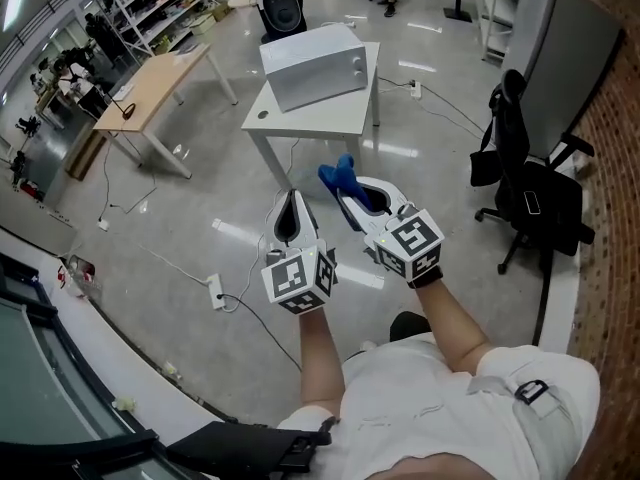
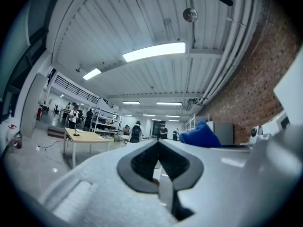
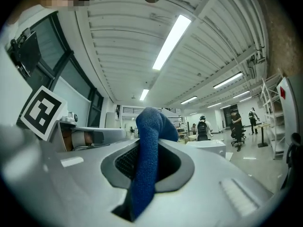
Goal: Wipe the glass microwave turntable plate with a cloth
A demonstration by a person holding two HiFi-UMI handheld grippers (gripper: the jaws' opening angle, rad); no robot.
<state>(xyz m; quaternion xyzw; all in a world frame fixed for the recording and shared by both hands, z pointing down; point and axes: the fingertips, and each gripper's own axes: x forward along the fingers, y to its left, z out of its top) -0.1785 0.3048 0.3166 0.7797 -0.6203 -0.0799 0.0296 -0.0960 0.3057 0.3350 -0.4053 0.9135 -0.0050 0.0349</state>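
My right gripper (image 1: 340, 190) is shut on a blue cloth (image 1: 338, 174), which sticks out past its jaws; in the right gripper view the blue cloth (image 3: 147, 160) hangs pinched between the jaws. My left gripper (image 1: 291, 200) is held beside it, jaws shut with nothing between them (image 2: 158, 148). From the left gripper view the blue cloth (image 2: 200, 135) shows to the right. A white microwave (image 1: 313, 65) stands on a white table (image 1: 330, 116) ahead of both grippers, some way off. No glass turntable plate is visible in any view.
A wooden desk (image 1: 155, 86) stands at the left. A black office chair (image 1: 530, 193) with a bag on it sits at the right by a brick wall. Cables and a power strip (image 1: 216, 291) lie on the grey floor. People stand far off.
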